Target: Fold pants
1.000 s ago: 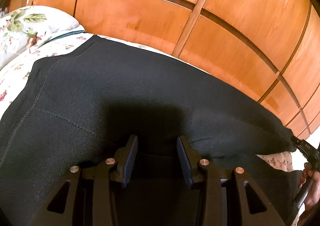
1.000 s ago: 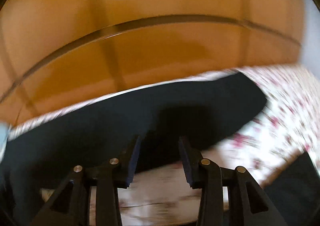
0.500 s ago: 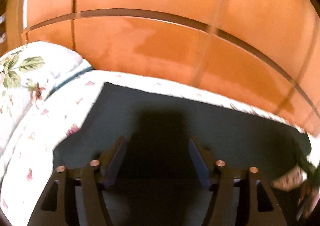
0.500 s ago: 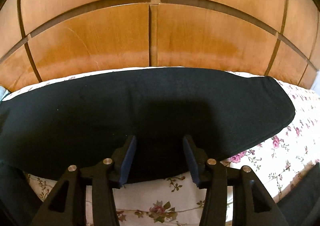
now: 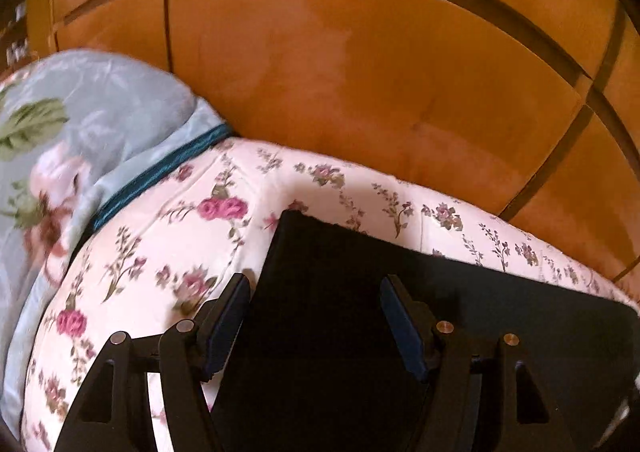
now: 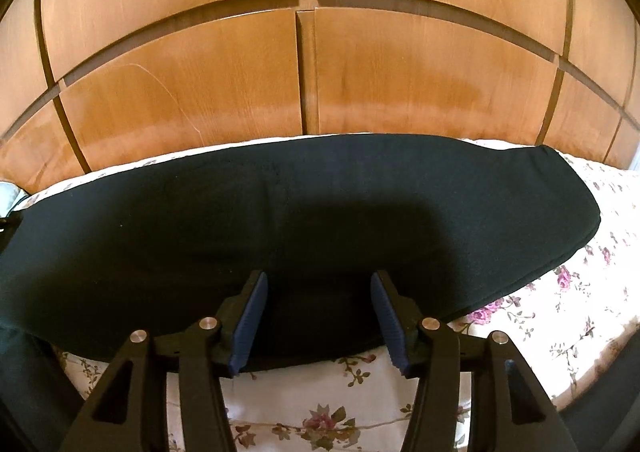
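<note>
Black pants (image 6: 304, 219) lie flat and long across a floral bedsheet (image 6: 560, 316), against a wooden panel wall. In the left wrist view one squared end of the pants (image 5: 340, 272) shows with its corner at the upper left. My left gripper (image 5: 316, 316) is open and empty, hovering over that end's left edge. My right gripper (image 6: 318, 316) is open and empty, over the pants' near edge around the middle of the leg. The rounded right end of the pants (image 6: 568, 211) lies on the sheet.
Wooden wall panels (image 6: 304, 71) stand right behind the bed. A light blue floral pillow (image 5: 80, 131) with a teal trim sits at the left. The floral bedsheet (image 5: 168, 236) shows bare left of the pants and along the near edge.
My left gripper has swung left and back from the middle of the pants to their left end, jaws wider. My right gripper has settled over the leg's near edge and the view has sharpened.
</note>
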A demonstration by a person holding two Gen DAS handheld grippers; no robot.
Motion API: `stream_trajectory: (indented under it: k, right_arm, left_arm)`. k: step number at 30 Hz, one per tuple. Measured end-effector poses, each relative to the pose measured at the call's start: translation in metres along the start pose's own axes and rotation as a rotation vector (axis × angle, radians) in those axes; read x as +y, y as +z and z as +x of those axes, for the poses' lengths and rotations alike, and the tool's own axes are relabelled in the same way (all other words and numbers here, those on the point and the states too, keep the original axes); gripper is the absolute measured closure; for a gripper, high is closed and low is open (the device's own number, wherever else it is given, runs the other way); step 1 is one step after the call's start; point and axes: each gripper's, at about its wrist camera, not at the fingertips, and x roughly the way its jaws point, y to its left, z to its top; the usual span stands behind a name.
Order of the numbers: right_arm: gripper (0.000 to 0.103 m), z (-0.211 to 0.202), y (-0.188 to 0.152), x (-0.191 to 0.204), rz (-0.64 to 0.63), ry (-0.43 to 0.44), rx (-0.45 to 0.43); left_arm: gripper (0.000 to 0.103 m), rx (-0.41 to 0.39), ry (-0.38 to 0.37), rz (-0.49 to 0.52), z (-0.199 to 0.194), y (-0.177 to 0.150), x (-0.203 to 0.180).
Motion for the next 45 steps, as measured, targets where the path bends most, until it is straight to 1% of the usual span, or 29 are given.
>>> stream_trajectory:
  k: [1, 2, 3, 4, 5, 6, 7, 9, 10, 16, 19, 24, 28, 31, 35, 40, 45]
  right_arm:
    - [0.048, 0.000, 0.000, -0.001, 0.003, 0.002, -0.002]
    - [0.048, 0.000, 0.000, -0.001, 0.005, 0.002, -0.004]
    - [0.048, 0.000, 0.000, -0.001, 0.005, 0.001, -0.005]
    - [0.048, 0.001, 0.001, -0.001, 0.004, -0.001, -0.005]
    - [0.048, 0.000, 0.000, 0.000, 0.000, -0.006, -0.006]
    - [0.048, 0.000, 0.000, 0.000, -0.004, -0.011, -0.006]
    - [0.048, 0.000, 0.000, 0.001, -0.006, -0.013, -0.006]
    - [0.048, 0.000, 0.000, 0.001, -0.009, -0.015, -0.006]
    - [0.048, 0.000, 0.000, 0.001, -0.009, -0.016, -0.006]
    - [0.048, -0.001, 0.001, 0.001, -0.015, -0.021, -0.006]
    - [0.048, -0.001, 0.001, 0.001, -0.020, -0.025, -0.006]
    - [0.048, -0.001, 0.001, 0.000, -0.020, -0.024, -0.007]
    - [0.048, -0.002, 0.001, 0.000, -0.020, -0.025, -0.007]
    - [0.048, -0.002, 0.000, 0.000, -0.021, -0.025, -0.007]
    - [0.048, -0.002, 0.000, 0.000, -0.021, -0.025, -0.007]
    - [0.048, -0.002, 0.000, -0.001, -0.020, -0.022, -0.009]
    - [0.048, -0.002, 0.000, -0.001, -0.020, -0.022, -0.009]
  left_arm:
    - [0.035, -0.009, 0.008, 0.015, 0.000, -0.003, -0.002]
    - [0.041, -0.013, 0.016, 0.024, 0.002, -0.002, -0.006]
    - [0.049, -0.013, 0.008, 0.032, 0.001, -0.001, -0.008]
    - [0.062, -0.012, 0.001, 0.043, 0.000, -0.001, -0.011]
    - [0.082, -0.014, -0.014, 0.063, -0.002, -0.001, -0.014]
    - [0.085, -0.014, -0.027, 0.077, -0.008, -0.002, -0.019]
    - [0.087, -0.022, -0.010, 0.104, -0.013, -0.005, -0.024]
    - [0.089, -0.063, 0.008, 0.137, -0.026, -0.008, -0.032]
    - [0.089, -0.094, -0.001, 0.142, -0.037, -0.011, -0.035]
    - [0.090, -0.219, -0.136, 0.107, -0.106, -0.036, -0.037]
    - [0.090, -0.250, -0.188, 0.105, -0.133, -0.054, -0.035]
    - [0.090, -0.263, -0.252, 0.053, -0.164, -0.081, -0.030]
    - [0.090, -0.277, -0.263, 0.047, -0.186, -0.106, -0.034]
    - [0.090, -0.283, -0.270, 0.041, -0.196, -0.123, -0.038]
    - [0.090, -0.274, -0.267, 0.028, -0.198, -0.143, -0.038]
    - [0.090, -0.247, -0.250, 0.001, -0.193, -0.168, -0.034]
    - [0.090, -0.223, -0.232, -0.019, -0.185, -0.183, -0.033]
